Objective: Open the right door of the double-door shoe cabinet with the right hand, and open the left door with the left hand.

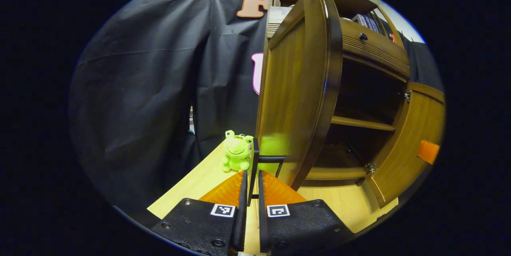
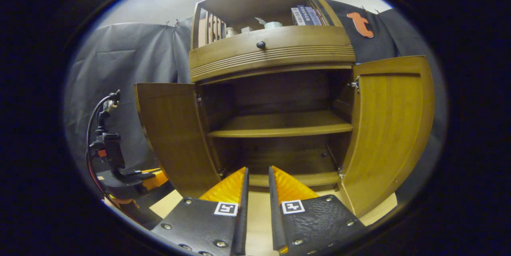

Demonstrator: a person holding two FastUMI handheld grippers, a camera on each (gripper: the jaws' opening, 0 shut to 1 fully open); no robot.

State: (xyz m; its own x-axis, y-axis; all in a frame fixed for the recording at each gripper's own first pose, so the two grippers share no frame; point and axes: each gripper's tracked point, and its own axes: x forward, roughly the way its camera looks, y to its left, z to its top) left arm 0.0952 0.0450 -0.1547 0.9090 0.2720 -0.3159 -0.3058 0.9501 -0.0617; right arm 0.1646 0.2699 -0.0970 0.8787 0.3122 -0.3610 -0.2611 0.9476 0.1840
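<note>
Both my grippers hang low before the shoe cabinet point(image 2: 275, 100), both doors swung wide.
Left gripper point(image 1: 252, 180) sits clamped on the left door's point(image 1: 297, 88) thin black handle point(image 1: 254, 168), beside a green plush frog point(image 1: 237, 152). My right gripper point(image 2: 258, 176) holds nothing, fingers slightly parted, facing the shelf point(image 2: 281, 126); right door point(image 2: 389, 128) stands beside it.

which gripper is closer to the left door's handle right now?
Left. The left gripper has its fingers either side of the left door's handle. The right gripper sits back, facing the open cabinet.
</note>
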